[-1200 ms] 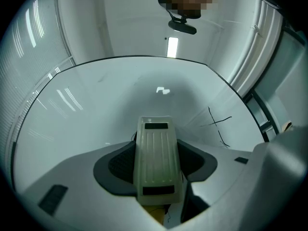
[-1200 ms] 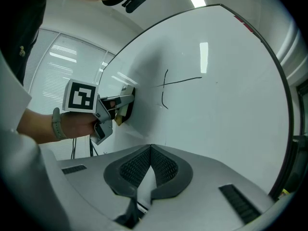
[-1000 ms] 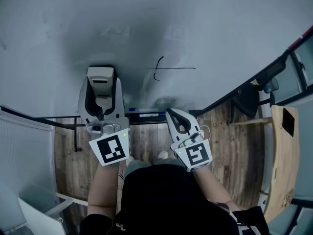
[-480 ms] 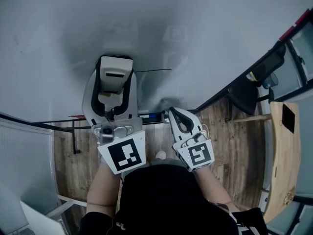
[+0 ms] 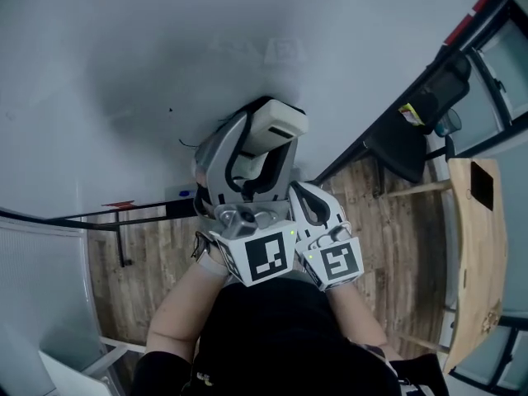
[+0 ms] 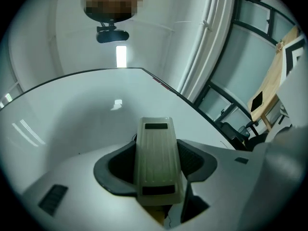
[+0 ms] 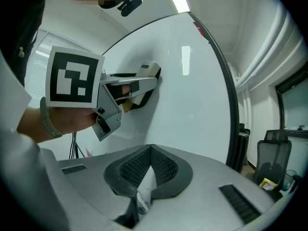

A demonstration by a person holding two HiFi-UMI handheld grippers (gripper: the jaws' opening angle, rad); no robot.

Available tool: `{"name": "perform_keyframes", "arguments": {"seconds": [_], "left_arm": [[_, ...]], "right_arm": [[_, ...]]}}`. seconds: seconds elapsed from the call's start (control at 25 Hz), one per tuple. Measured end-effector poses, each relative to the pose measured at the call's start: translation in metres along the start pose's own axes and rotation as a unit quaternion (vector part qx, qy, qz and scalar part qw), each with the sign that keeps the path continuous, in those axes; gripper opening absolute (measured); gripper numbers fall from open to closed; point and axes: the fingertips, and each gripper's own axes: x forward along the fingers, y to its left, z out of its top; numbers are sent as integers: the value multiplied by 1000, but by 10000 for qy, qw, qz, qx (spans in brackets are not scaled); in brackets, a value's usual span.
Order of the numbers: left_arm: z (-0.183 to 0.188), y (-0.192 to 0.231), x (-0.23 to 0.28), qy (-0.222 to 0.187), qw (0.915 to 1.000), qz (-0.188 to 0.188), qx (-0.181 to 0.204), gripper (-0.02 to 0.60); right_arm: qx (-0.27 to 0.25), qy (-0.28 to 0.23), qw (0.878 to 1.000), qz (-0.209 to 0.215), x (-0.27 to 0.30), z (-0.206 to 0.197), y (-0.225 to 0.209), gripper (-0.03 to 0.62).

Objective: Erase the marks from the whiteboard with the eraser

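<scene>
Glossy smooth whiteboard, ribbed matt cream plastic eraser, grainy brown wood-plank floor.

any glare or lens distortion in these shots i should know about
Left gripper view: a ceiling-light glint on the whiteboard beyond the eraser; fisheye bends the board's edge. Right gripper view: a bright glare strip on the board, dark vignetted corners. Head view: faint reflections and smoky grey shading round the eraser.

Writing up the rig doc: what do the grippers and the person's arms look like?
The left gripper and right gripper match: light-grey shells, dark textured jaws, a white cube with black square markers each. Forearms bare, band on the left wrist, black top.
</scene>
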Motion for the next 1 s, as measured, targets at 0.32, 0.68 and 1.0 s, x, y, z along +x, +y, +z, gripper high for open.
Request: {"name": "perform_keyframes", "arguments": {"seconds": [0.32, 0.68, 1.0], "left_arm": [[-1, -25, 6, -60, 9996, -250, 125, 256], [-20, 21, -18, 46, 9999, 133, 25, 259], [-65, 86, -62, 456, 9970, 619, -50, 259]], "right_arm": [[104, 96, 9996, -235, -12, -9, -21, 26], [-6, 319, 9995, -61, 2, -8, 5, 28], [-60, 342, 9986, 397, 26, -8, 55, 26]]}}
